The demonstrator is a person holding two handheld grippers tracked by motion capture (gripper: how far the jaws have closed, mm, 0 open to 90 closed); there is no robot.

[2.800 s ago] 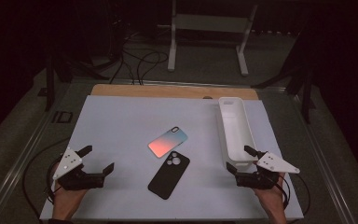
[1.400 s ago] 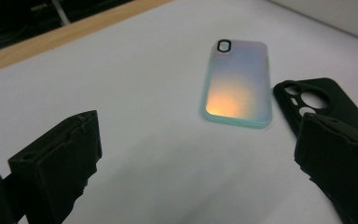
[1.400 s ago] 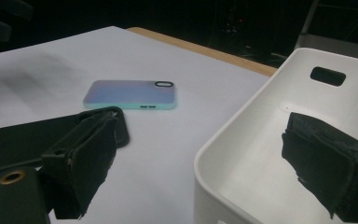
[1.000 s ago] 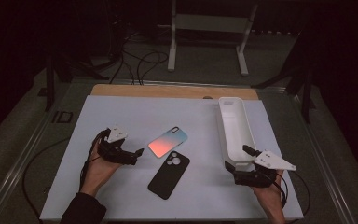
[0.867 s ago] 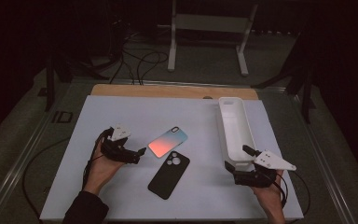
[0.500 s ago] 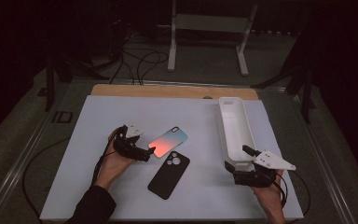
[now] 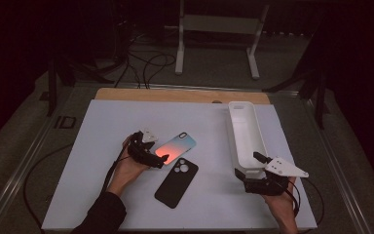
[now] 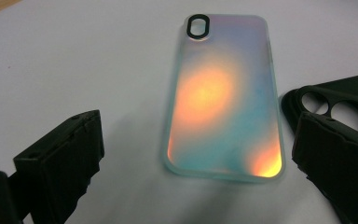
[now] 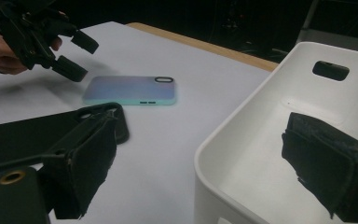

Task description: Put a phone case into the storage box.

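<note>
high view: white table top (image 7: 102, 126), person's left gripper (image 7: 159, 160) sits at the near end of an iridescent phone case (image 7: 176, 148), jaws spread, nothing held yet; a black phone case (image 7: 177, 182) lies just beside it, nearer the person. right gripper (image 7: 254, 165) rests at the near end of a long white bin (image 7: 245, 135), jaws apart and empty, w/ one jaw inside the bin and one outside. left gripper view: iridescent phone case (image 8: 226, 98) lies flat btwn the two wide-open jaws, camera hole at the far end; black phone case (image 8: 342, 100) is close by the right-hand jaw. risk, as i judge it: the case is thin and flat, so the jaws could slide over its edges or push it along instead of gripping, and that jaw may snag the black one. right gripper view: jaws open, straddling the white bin (image 9: 279, 140) wall; left gripper (image 9: 70, 53) hovers past the iridescent phone case (image 9: 130, 90), black phone case (image 9: 25, 135) nearer. if this hand closes or shifts it could drag the bin.
</note>
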